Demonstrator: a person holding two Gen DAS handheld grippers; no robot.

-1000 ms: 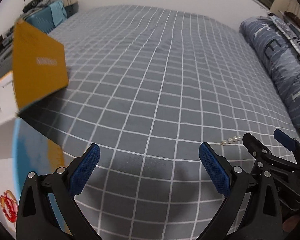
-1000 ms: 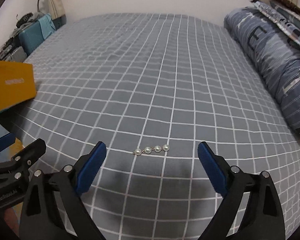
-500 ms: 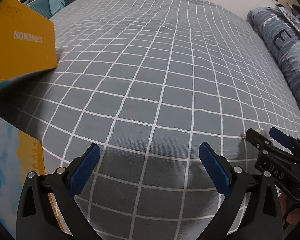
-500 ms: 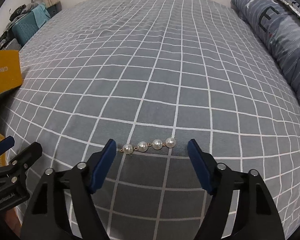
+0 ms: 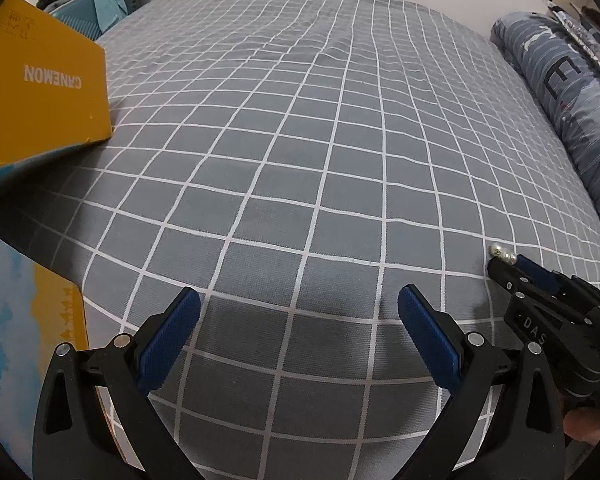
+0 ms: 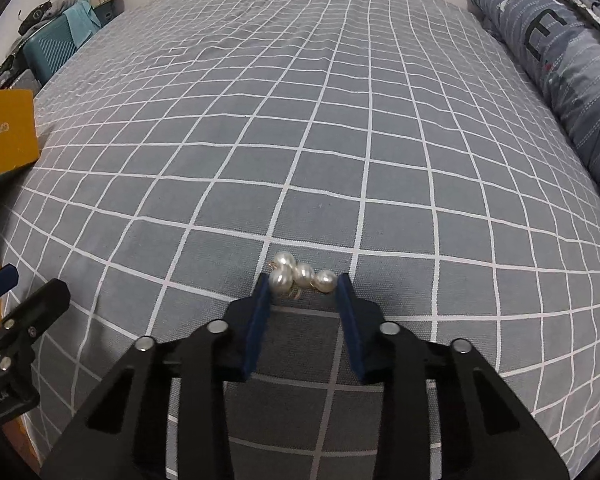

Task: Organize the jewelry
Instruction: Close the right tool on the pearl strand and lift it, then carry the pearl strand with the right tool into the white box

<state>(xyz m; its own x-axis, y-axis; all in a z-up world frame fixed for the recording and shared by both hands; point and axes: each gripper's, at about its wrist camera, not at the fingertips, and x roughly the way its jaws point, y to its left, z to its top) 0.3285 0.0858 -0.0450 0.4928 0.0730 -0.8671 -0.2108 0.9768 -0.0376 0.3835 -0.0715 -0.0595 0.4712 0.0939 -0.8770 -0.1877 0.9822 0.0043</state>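
Observation:
A short pearl chain lies bunched on the grey checked bedspread. My right gripper is closed around it, with a blue pad touching each end of the bunch. In the left wrist view the pearls peek out beyond the right gripper's tip. My left gripper is open and empty, low over the bedspread, left of the right gripper. A yellow box lid marked CANEMON stands open at the far left.
A blue patterned pillow lies along the right side of the bed. A teal suitcase and clutter stand beyond the bed's far left corner. A blue and yellow box panel sits at the near left edge.
My right gripper has moved forward and down and closed on the pearl chain, bunching it from a straight line. My left gripper has stayed open and shifted slightly.

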